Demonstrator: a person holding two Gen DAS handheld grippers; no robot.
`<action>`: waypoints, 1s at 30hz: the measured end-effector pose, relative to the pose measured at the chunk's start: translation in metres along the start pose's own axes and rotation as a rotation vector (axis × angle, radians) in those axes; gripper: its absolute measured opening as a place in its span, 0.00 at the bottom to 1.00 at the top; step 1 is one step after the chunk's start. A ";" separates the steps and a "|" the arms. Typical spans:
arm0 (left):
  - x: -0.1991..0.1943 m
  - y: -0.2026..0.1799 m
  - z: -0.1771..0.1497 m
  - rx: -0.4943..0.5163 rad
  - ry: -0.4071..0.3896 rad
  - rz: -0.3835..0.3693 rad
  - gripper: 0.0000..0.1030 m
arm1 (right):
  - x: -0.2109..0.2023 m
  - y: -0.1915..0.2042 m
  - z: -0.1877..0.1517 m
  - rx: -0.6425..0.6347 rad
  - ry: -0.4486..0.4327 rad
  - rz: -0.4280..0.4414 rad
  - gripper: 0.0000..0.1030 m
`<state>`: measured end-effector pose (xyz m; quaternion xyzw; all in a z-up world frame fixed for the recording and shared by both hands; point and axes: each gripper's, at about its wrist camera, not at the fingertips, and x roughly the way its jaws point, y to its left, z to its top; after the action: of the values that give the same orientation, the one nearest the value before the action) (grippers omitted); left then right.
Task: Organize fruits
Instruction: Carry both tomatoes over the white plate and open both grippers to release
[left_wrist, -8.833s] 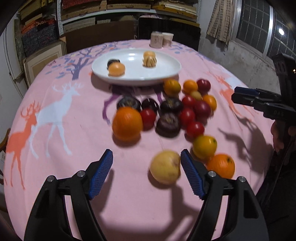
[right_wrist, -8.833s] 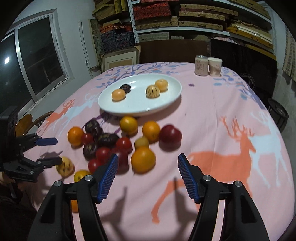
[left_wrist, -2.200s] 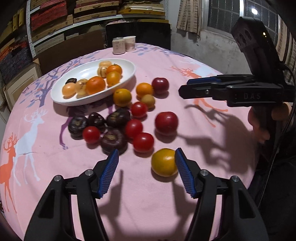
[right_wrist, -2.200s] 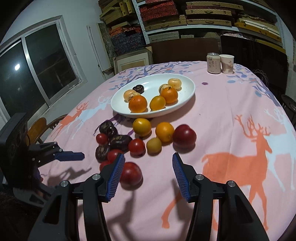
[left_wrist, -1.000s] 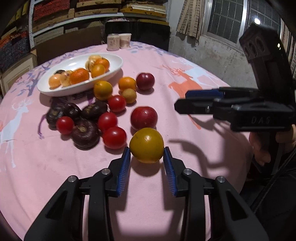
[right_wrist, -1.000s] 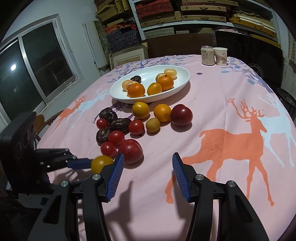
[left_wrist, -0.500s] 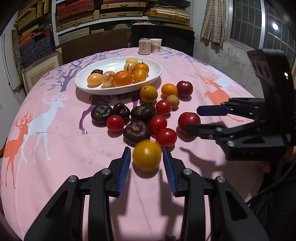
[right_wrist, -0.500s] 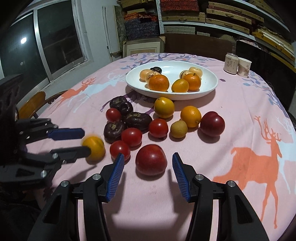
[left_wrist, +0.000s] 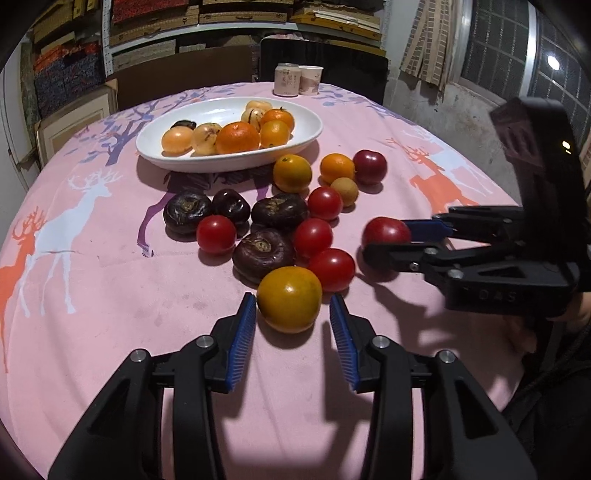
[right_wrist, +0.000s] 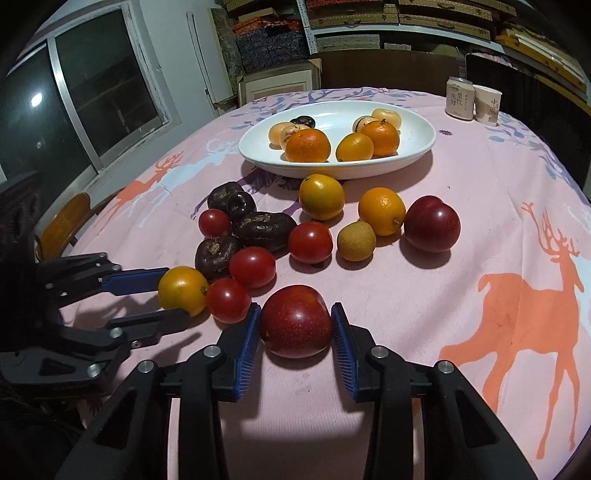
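On my left, the left gripper (left_wrist: 292, 324) has its blue pads on either side of a yellow-orange fruit (left_wrist: 289, 299). There is a slim gap on each side, so I read the jaws as apart, not clamped. That fruit rests on the pink deer-print tablecloth (left_wrist: 110, 302), touching a red tomato (left_wrist: 331, 269) and just beside a dark purple fruit (left_wrist: 263, 254). In the right wrist view the same yellow-orange fruit (right_wrist: 183, 290) sits at the tips of the left gripper (right_wrist: 173, 295).

Further right, my right gripper (right_wrist: 294, 328) brackets a red apple (right_wrist: 295, 320) on the cloth. Both pads look pressed to its sides, so I read it as clamped on the apple.

Beyond the loose fruit, the white oval plate (right_wrist: 417, 146) holds oranges and pale fruits. A can (right_wrist: 459, 98) and a paper cup (right_wrist: 487, 104) stand at the far right.
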<state>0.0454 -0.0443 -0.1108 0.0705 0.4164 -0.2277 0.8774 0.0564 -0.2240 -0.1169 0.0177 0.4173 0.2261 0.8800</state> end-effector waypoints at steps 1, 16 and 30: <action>0.006 0.002 0.000 -0.010 0.015 -0.002 0.41 | -0.001 -0.002 0.000 0.010 -0.001 0.009 0.38; 0.006 -0.006 -0.001 0.026 -0.010 0.085 0.35 | -0.003 -0.010 -0.003 0.052 -0.012 0.059 0.38; -0.017 0.012 0.013 -0.031 -0.052 0.044 0.35 | -0.026 -0.029 0.003 0.138 -0.106 0.094 0.38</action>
<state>0.0505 -0.0323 -0.0898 0.0602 0.3952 -0.2034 0.8938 0.0556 -0.2600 -0.1026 0.1098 0.3833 0.2364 0.8861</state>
